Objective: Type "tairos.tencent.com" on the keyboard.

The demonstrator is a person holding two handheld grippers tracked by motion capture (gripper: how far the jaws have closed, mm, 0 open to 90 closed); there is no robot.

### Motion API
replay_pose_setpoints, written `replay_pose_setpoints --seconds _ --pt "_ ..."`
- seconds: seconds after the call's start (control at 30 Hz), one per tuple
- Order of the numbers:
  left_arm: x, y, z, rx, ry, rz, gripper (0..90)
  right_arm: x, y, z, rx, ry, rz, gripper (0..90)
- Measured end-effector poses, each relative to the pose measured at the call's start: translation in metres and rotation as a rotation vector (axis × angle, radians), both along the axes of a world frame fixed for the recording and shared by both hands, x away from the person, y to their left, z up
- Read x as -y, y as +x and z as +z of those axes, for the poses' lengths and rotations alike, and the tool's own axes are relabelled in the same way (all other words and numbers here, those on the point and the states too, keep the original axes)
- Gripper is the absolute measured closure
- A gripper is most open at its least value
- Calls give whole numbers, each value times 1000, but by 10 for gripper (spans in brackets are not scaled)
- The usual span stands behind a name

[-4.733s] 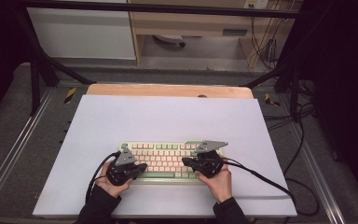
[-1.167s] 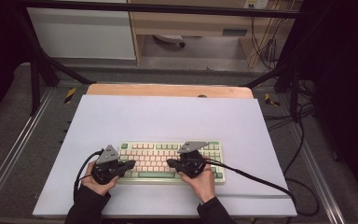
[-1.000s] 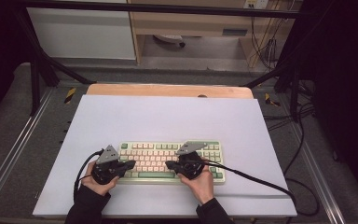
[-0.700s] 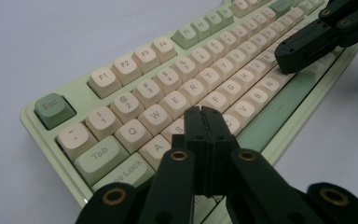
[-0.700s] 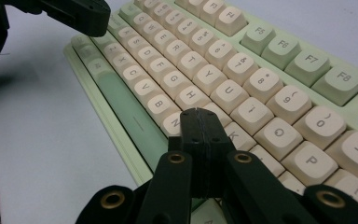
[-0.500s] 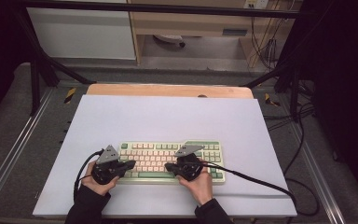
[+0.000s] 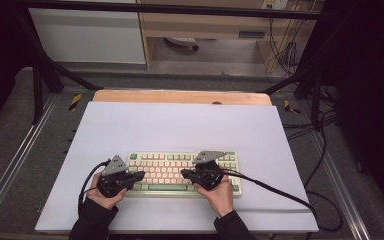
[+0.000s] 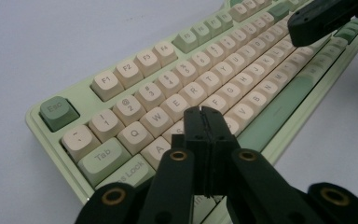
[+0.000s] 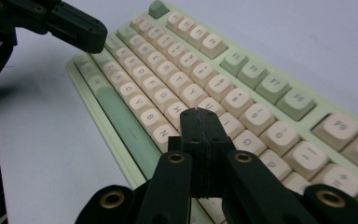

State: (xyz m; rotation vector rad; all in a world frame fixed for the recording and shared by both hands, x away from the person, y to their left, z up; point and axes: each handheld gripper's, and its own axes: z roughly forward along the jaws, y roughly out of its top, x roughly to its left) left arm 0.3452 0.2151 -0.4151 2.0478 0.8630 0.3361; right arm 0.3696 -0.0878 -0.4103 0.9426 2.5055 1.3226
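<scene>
The pale green keyboard (image 7: 182,172) lies near the front of the white counter (image 7: 180,125). The left gripper (image 8: 205,122) hovers over its left keys, the right gripper (image 9: 199,122) over its right keys, both with jaws pressed together, empty.

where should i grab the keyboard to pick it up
Grip the keyboard by its two short ends, one gripper coming in from each side. It is long, thin and lies flat on the white table, so its pale green rim is likely the easiest edge to pinch. Both grippers would have to open first.
</scene>
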Motion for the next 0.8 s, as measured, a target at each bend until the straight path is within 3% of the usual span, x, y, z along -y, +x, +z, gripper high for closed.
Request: replay_pose_setpoints --seconds 0.1,0.27,0.47,0.8 --pt "-2 1 2 -6 5 -5 857 10 1 6 13 10 -15 854" --pt "-5 2 3 -7 26 -9 714 36 0 12 20 21 -53 746" --pt "-17 -1 2 8 25 10 541 67 -3 13 27 -8 -82 543" --pt "-40 -7 -7 -32 53 30 271 120 -11 4 43 41 -169 169"
